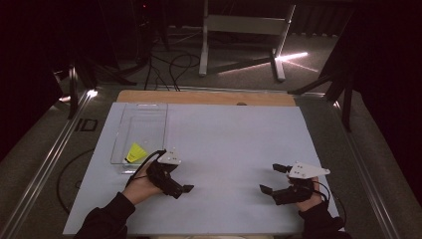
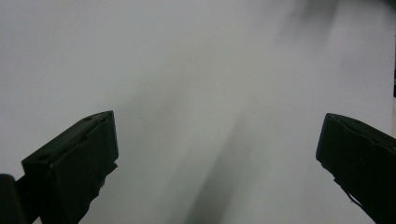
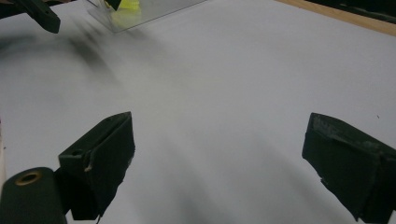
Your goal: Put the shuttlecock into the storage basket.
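Yellow piece (image 1: 135, 153) lies in the clear tray (image 1: 144, 124) on the desk (image 1: 229, 134), just beside the left hand-held gripper (image 1: 171, 174); both it and the right hand-held gripper (image 1: 272, 178) gape wide, empty.

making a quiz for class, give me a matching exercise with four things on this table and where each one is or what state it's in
Things:
1. left claw
2. right claw
3. yellow item
4. clear tray

Descriptions:
a. lies inside the tray at its near end
b. open, at the right of the mat
c. open, just near of the tray
d. sits at the left of the mat

Pairs: 1-c, 2-b, 3-a, 4-d
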`<state>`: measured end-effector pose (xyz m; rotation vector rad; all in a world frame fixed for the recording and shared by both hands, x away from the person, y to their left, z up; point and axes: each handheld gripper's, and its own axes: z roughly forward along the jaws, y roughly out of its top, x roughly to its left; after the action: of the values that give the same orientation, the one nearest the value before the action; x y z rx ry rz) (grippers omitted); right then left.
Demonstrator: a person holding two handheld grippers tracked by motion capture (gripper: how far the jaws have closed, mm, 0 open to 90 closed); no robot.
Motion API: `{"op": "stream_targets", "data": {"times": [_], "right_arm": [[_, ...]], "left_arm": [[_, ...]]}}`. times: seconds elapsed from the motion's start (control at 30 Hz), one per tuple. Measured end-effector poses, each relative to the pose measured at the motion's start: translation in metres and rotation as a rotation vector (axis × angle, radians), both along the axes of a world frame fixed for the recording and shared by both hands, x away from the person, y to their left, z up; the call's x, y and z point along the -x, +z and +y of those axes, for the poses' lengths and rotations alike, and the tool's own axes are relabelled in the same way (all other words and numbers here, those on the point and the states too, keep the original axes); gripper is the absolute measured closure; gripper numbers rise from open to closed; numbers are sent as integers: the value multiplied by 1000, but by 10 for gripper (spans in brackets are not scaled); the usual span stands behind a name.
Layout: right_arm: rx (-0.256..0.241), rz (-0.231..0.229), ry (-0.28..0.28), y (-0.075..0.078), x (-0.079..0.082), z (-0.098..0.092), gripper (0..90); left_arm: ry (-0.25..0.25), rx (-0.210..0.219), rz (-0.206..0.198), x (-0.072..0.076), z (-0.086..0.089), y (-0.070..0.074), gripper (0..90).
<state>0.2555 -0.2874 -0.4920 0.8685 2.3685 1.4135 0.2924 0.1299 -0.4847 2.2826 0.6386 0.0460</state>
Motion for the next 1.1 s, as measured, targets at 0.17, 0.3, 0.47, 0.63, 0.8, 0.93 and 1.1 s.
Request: {"op": "stream_targets", "data": {"times": [0.17, 0.3, 0.47, 0.63, 0.8, 0.93, 1.1], "right_arm": [[8, 4, 2, -2, 0, 0, 94], [12, 1, -3, -2, 1, -1, 95], [7, 5, 0, -3, 0, -3, 100], [22, 13, -4, -5, -1, -5, 103], [16, 14, -12, -7, -2, -8, 102], [19, 21, -16, -8, -2, -8, 103], [62, 14, -19, -11, -2, -6, 102]], "left_arm": [[20, 2, -18, 6, 9, -3, 0], [35, 16, -10, 9, 20, -7, 0], [46, 56, -17, 15, 39, -11, 0], [47, 91, -17, 21, 55, -15, 0], [85, 123, -15, 26, 72, -22, 1], [129, 139, -11, 30, 83, -28, 1], [171, 130, 4, 34, 91, -34, 1]]}}
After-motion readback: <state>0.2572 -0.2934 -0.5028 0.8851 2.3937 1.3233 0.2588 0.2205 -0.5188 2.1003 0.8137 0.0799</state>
